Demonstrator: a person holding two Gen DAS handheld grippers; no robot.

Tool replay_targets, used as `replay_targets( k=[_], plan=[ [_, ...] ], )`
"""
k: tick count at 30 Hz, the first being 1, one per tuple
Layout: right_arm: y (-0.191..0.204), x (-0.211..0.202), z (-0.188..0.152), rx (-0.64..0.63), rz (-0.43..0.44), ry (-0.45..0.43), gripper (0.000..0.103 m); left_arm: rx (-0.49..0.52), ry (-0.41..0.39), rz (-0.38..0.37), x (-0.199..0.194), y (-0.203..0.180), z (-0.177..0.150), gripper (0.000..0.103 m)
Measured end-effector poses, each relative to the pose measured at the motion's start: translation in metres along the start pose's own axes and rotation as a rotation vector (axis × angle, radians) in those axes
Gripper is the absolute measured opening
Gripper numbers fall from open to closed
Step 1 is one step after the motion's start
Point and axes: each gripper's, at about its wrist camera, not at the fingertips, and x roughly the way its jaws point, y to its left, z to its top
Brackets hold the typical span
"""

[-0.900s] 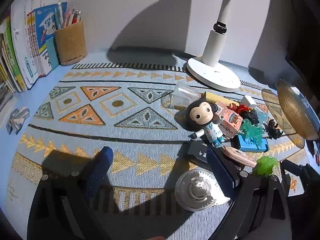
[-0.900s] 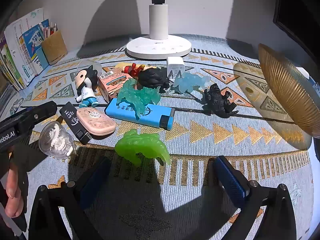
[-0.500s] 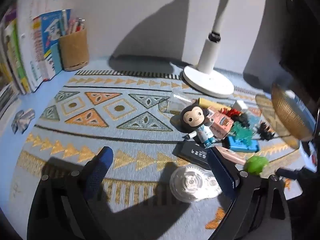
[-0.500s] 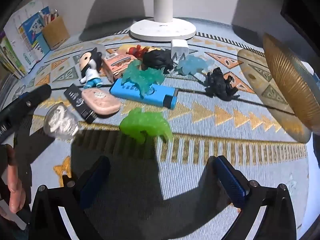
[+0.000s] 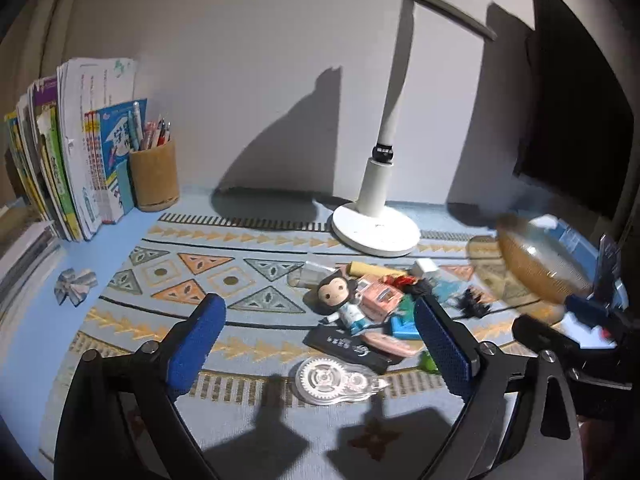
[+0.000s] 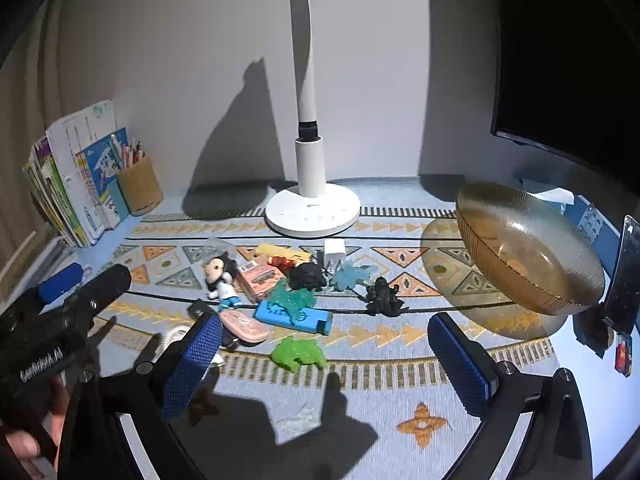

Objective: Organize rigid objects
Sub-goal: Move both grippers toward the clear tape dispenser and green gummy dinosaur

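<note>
Over on the far left it's just the books (image 6: pixel 76 184) and the pencil cup (image 6: pixel 140 190), not my problem. My left gripper (image 5: pixel 320 344) is spread wide with nothing in it, hovering above the mat (image 5: pixel 168 280), and the clear correction tape dispenser (image 5: pixel 336 380) lies flat right between its fingers, untouched. That one looks light and hard, smooth plastic, so I'd guess it wants to skate; I'd pinch it across the two flat faces.

Next along is the pile, middle of the mat, in front of the lamp (image 6: pixel 312 208): the big-headed doll (image 6: pixel 220 276), a black stick (image 5: pixel 344 348), the pink oval case (image 6: pixel 244 326), the blue box (image 6: pixel 292 316) with a teal figure on top, the bright green figure (image 6: pixel 298 354) nearest me, and the black dinosaur (image 6: pixel 382 298) off by itself. All small, stiff and probably light. The spiky figures look awkward, so I'd take them across the body, not the thin bits.

My right gripper (image 6: pixel 334 356) is wide apart too, empty, above the mat just short of the green figure.

Far right sits the amber glass bowl (image 6: pixel 560 296), empty as far as I can see. Glass, so I'd be gentle dropping stuff in.
</note>
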Motion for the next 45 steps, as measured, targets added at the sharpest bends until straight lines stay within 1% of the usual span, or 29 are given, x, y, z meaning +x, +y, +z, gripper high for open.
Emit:
replay_targets(
  k=[2,4,5,6,7,9,10,12,13,15,19,24,29,37,42,45],
  plan=[
    [0.000,0.012,-0.011,-0.039,-0.057,-0.037,0.103,0.036,0.011,0.032,0.014,-0.003,-0.011,0.098],
    [-0.004,0.019,-0.022,-0.040,-0.065,-0.047,0.103,0.061,0.014,0.054,0.028,-0.006,-0.023,0.098],
    [-0.008,0.023,-0.027,-0.025,-0.052,-0.040,0.103,0.063,0.019,0.055,0.032,-0.007,-0.028,0.098],
    [-0.012,0.027,-0.030,-0.009,-0.031,-0.031,0.103,0.059,0.037,0.040,0.035,-0.006,-0.030,0.098],
    [-0.015,0.031,-0.033,0.004,-0.010,-0.024,0.103,0.045,0.060,0.002,0.038,-0.004,-0.030,0.098],
    [-0.019,0.030,-0.034,0.012,0.005,-0.033,0.103,0.021,0.048,-0.030,0.036,-0.002,-0.027,0.098],
    [-0.021,0.029,-0.034,0.019,0.018,-0.039,0.103,0.011,0.048,-0.037,0.036,0.000,-0.028,0.098],
    [-0.021,0.035,-0.036,0.030,0.024,-0.005,0.103,0.003,0.083,-0.050,0.042,0.000,-0.030,0.098],
    [-0.021,0.038,-0.036,0.033,0.019,0.017,0.103,0.006,0.109,-0.046,0.046,-0.002,-0.031,0.098],
    [-0.022,0.040,-0.036,0.037,0.026,0.026,0.103,0.023,0.125,-0.042,0.049,-0.006,-0.032,0.098],
    [-0.022,0.040,-0.038,0.046,0.015,0.030,0.103,0.050,0.122,-0.040,0.047,-0.012,-0.033,0.098],
    [-0.024,0.042,-0.037,0.055,0.015,0.042,0.103,0.040,0.145,-0.048,0.051,-0.008,-0.031,0.098],
    [-0.023,0.045,-0.037,0.050,-0.001,0.053,0.103,0.048,0.149,-0.048,0.052,-0.009,-0.031,0.098],
    [-0.020,0.044,-0.036,0.044,-0.011,0.053,0.103,0.044,0.150,-0.047,0.051,-0.005,-0.031,0.098],
    [-0.024,0.038,-0.036,0.057,-0.002,0.026,0.103,0.035,0.145,-0.051,0.050,-0.002,-0.031,0.098],
    [-0.023,0.038,-0.036,0.061,0.001,0.026,0.103,0.032,0.136,-0.053,0.048,-0.002,-0.031,0.098]
  ],
)
